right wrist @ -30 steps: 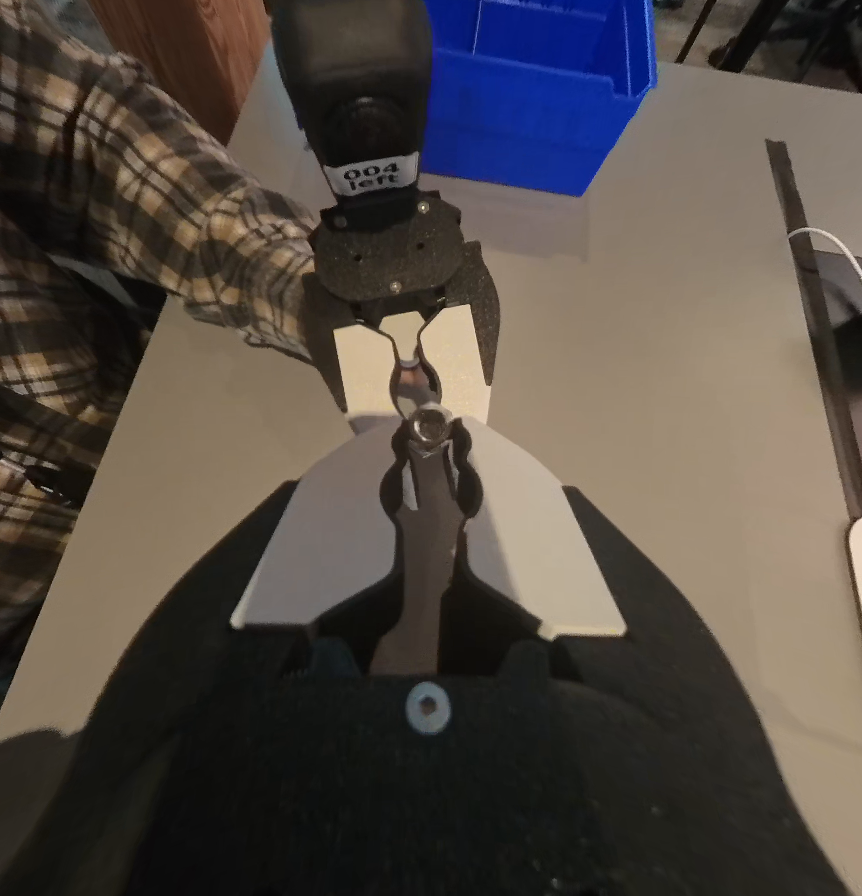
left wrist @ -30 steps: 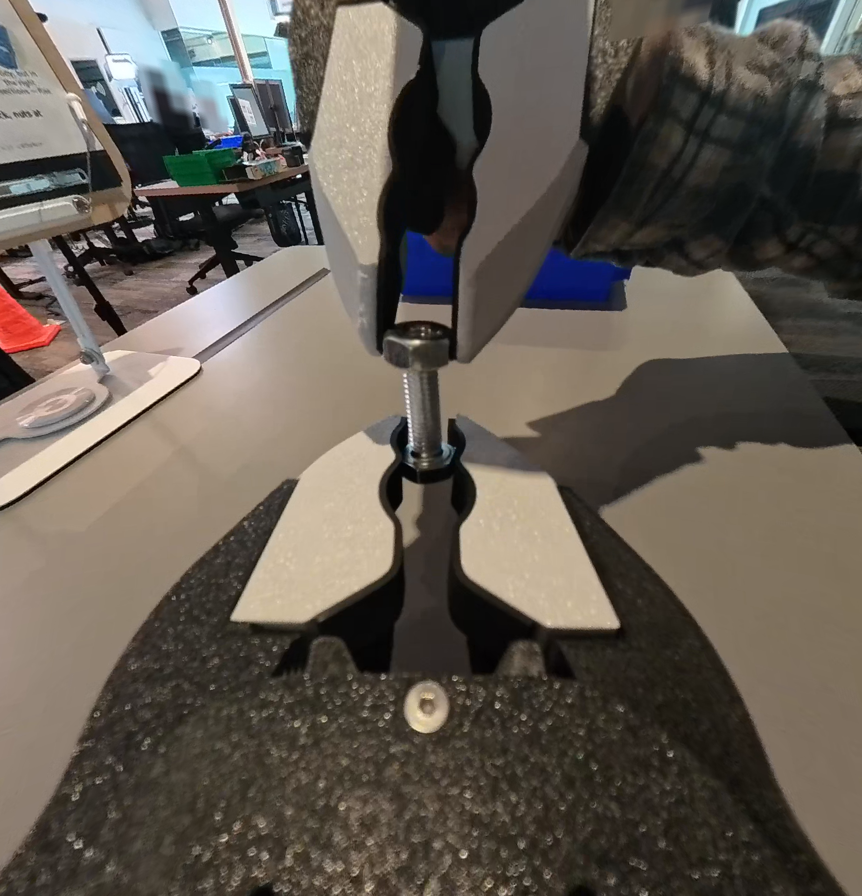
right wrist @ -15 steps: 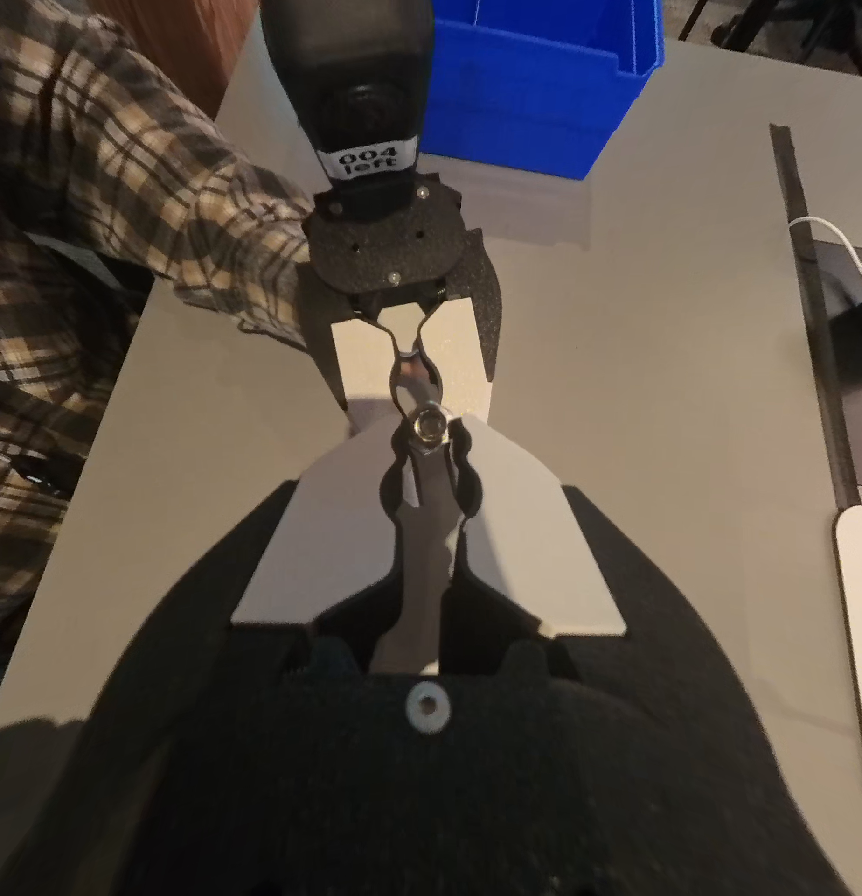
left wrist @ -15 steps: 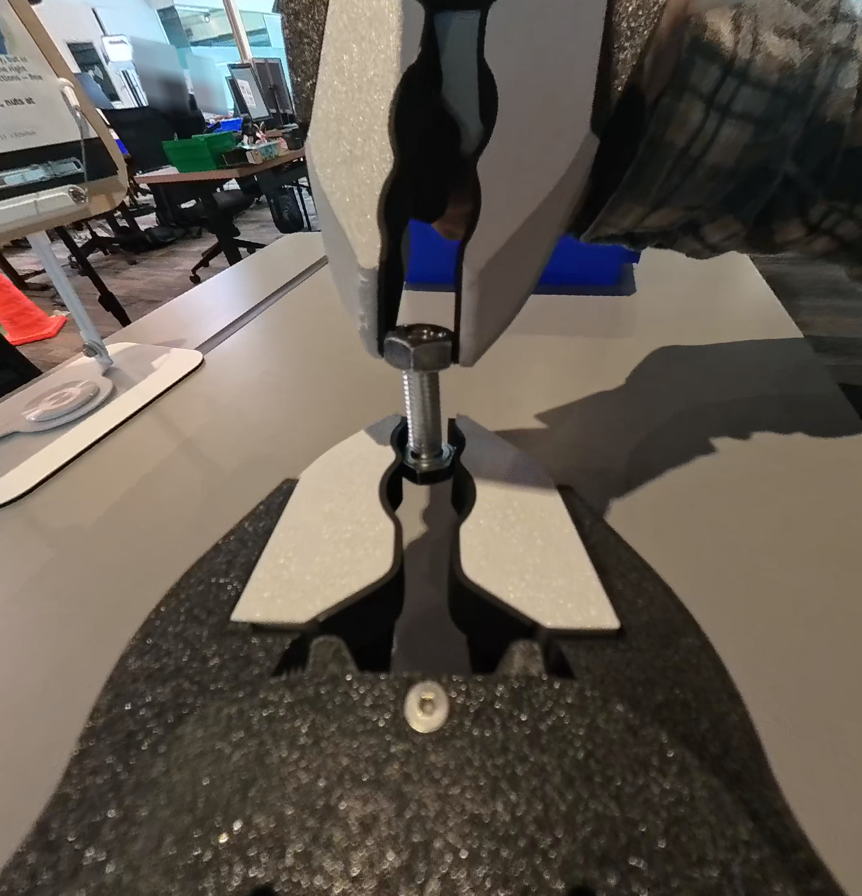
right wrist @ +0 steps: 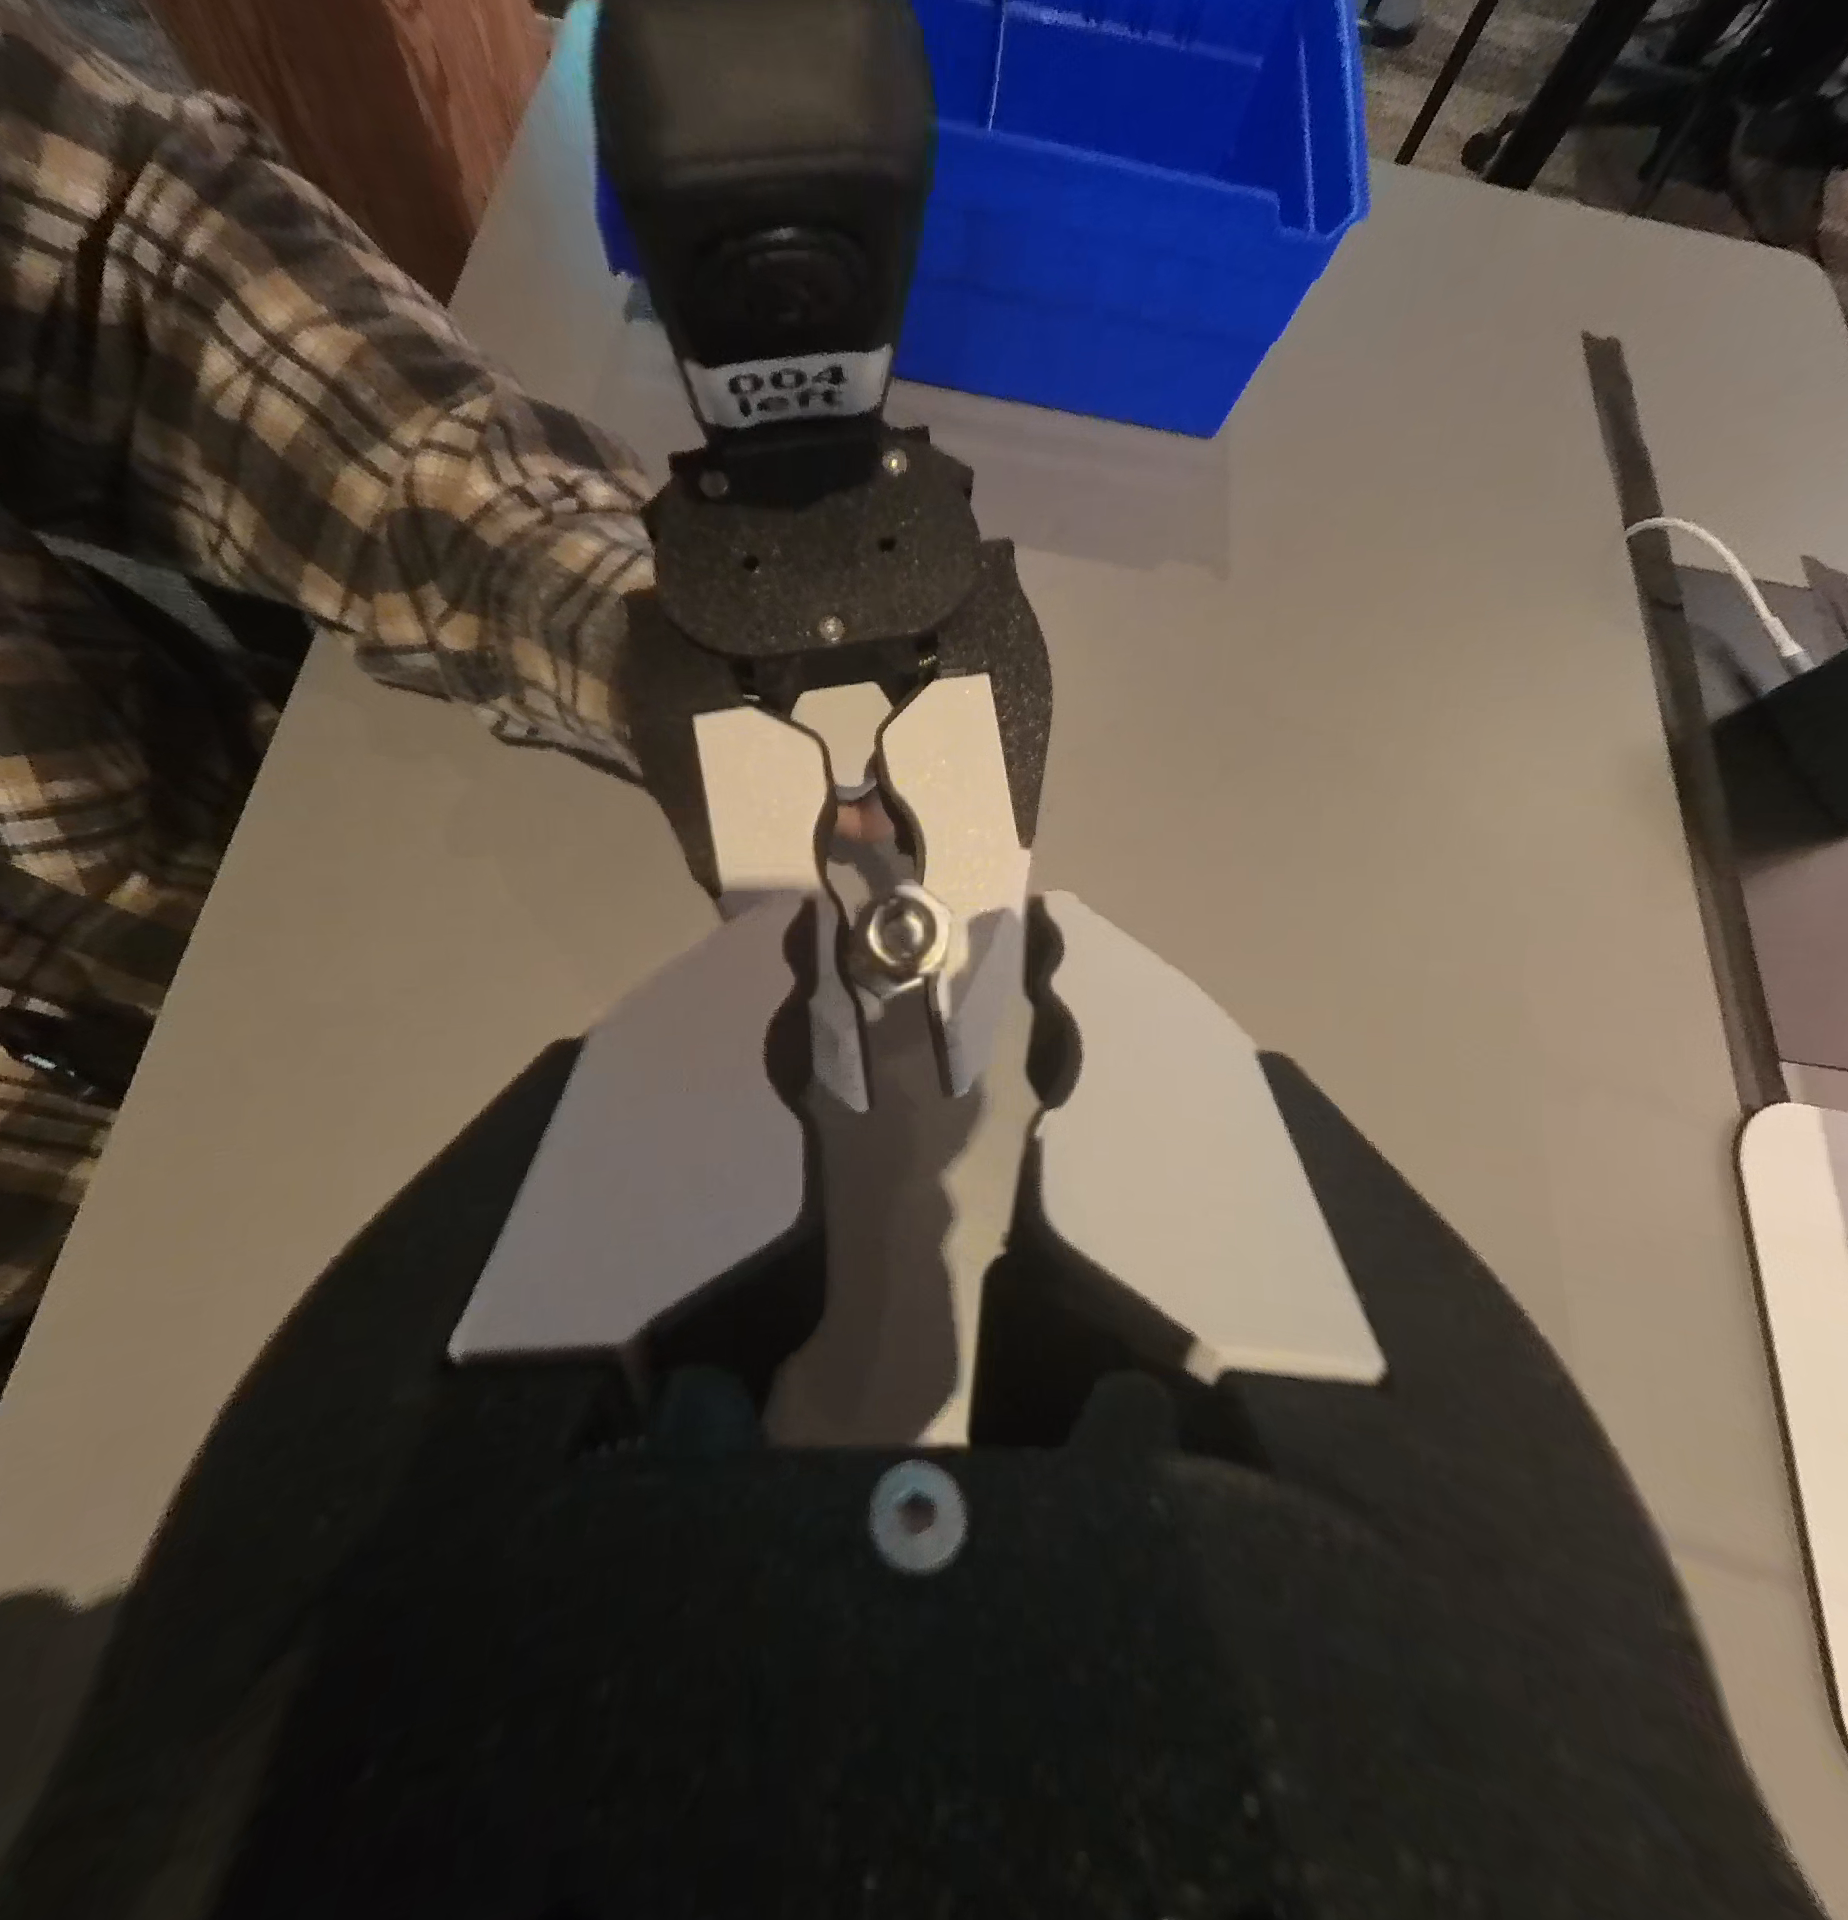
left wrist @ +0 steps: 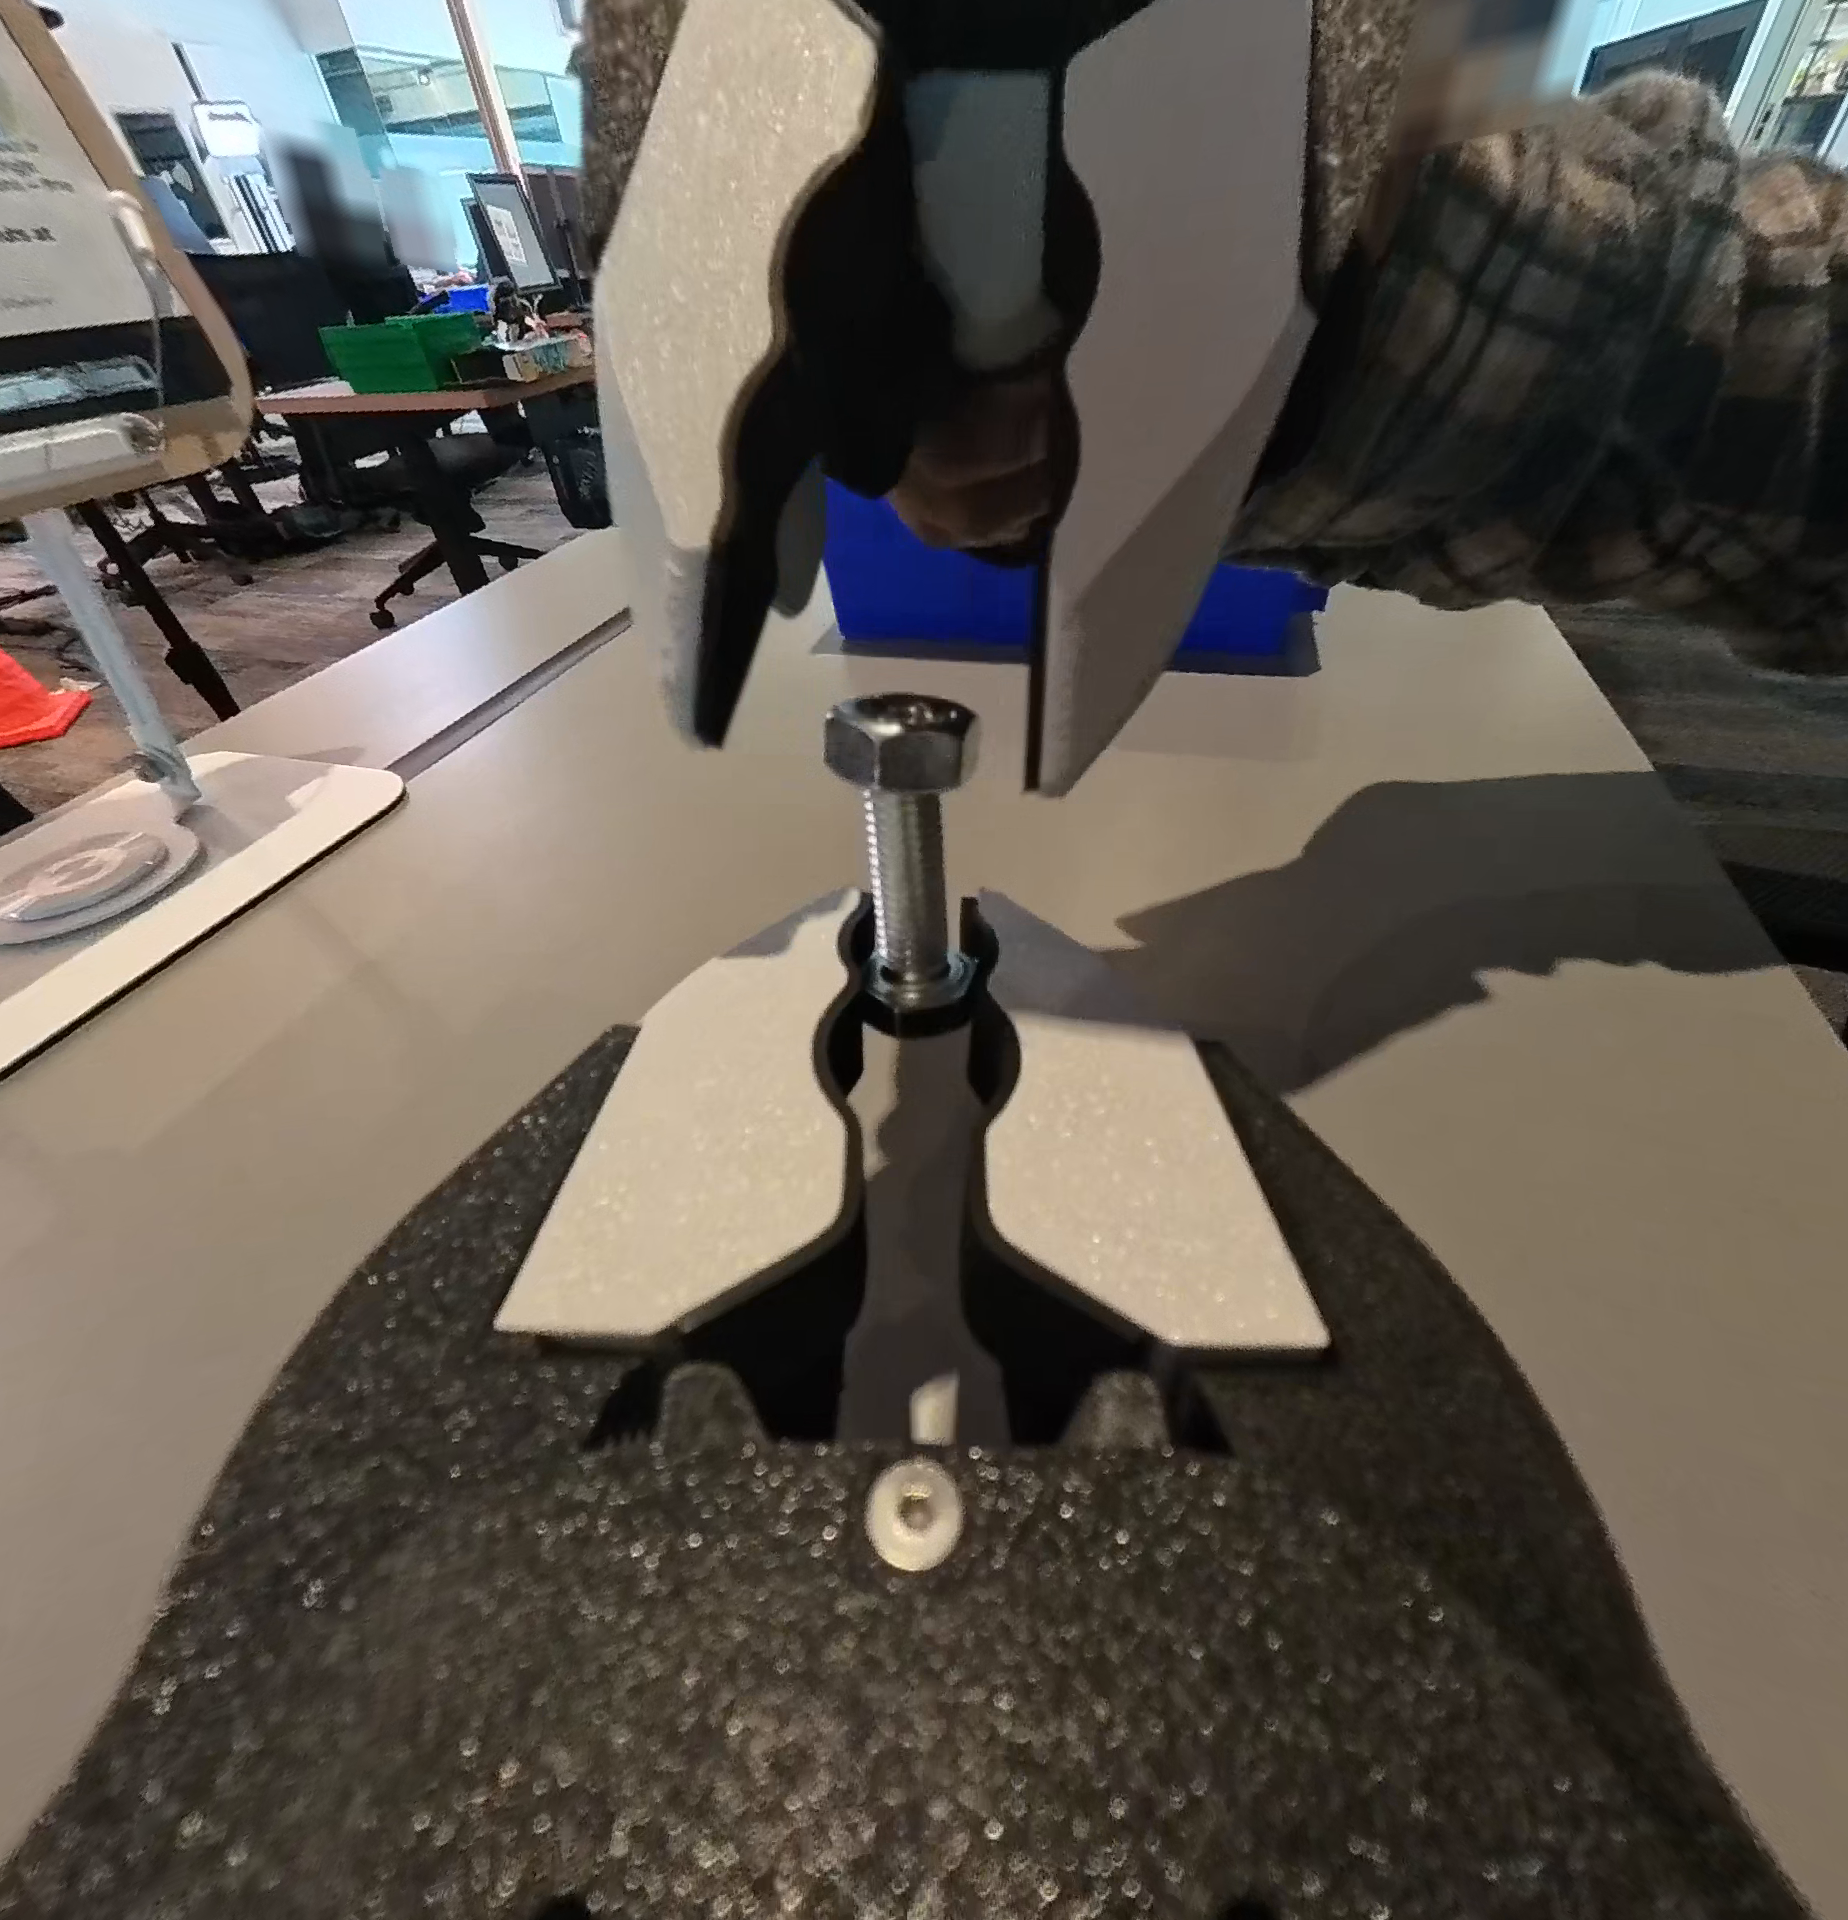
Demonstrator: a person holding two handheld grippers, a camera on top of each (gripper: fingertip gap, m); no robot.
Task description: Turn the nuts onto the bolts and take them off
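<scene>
A silver bolt stands upright, head up, with a nut at the lower end of its thread. My left gripper is shut on the nut and holds the bolt above the grey table. My right gripper comes down from above. Its jaws stand open on either side of the bolt head, apart from it. In the right wrist view I look down on the bolt head between my open right gripper, with the left gripper below it.
A blue bin stands at the table's far end, also in the left wrist view. A white stand base lies at the left. A white pad and a white cable lie right. Plaid sleeves reach in.
My right gripper was shut on the bolt head and has opened, letting go of it. My left gripper still holds the nut with the bolt upright.
</scene>
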